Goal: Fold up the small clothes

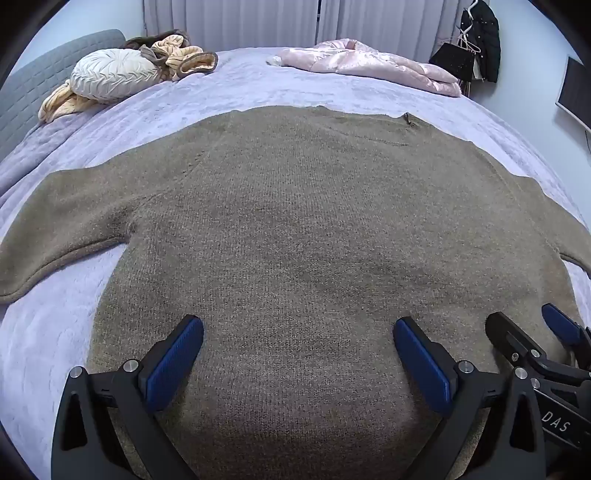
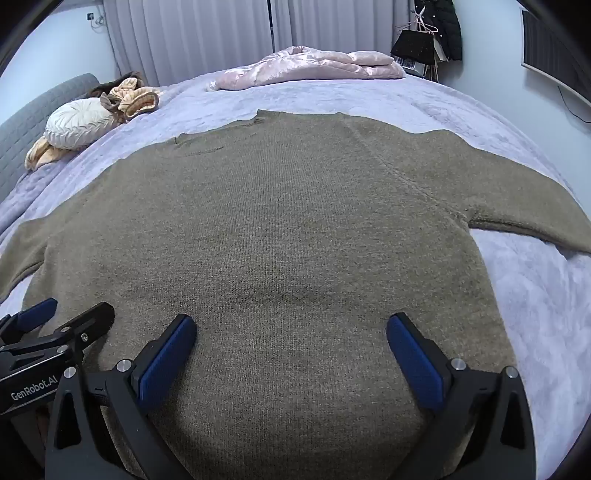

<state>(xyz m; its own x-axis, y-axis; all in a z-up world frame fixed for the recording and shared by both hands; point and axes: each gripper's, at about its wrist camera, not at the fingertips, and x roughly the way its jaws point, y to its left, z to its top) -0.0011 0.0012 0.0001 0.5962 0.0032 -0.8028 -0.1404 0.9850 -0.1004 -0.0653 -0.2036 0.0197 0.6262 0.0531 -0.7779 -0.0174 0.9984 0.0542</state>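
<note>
Blue-padded fingers (image 1: 177, 354) fill the bottom of the left wrist view, spread wide apart, so the left gripper (image 1: 297, 328) is fully released with nothing between its jaws. It hovers low over the hem end of one brown knit sweater (image 1: 295, 229); whether the pads actually touch the knit I can't tell.

Same story on the other side: the right gripper (image 2: 291, 326) is splayed wide, holding nothing, over the lower part of the same sweater (image 2: 266, 221). Each gripper shows up in the other's view, sitting just beside it. The one in the left view's corner has "DAS" printed on it, and the one in the right view's corner reads "GenRobot.AI".

The sweater lies flat on a lavender bedspread (image 1: 207, 96), both sleeves stretched out sideways, neckline at the far end with a small zipper pull (image 1: 407, 118) near the collar.

Other stuff on the bed:
- one round white pleated cushion (image 1: 110, 74)
- one tan ruffled piece of clothing (image 1: 184, 55) bunched by the cushion
- one pink shiny quilted jacket (image 1: 369, 62) at the far edge

Past the bed hang white curtains (image 1: 236, 22), a black coat (image 1: 480, 37) on a hanger, and a grey padded headboard (image 1: 40, 74) runs along the left.
</note>
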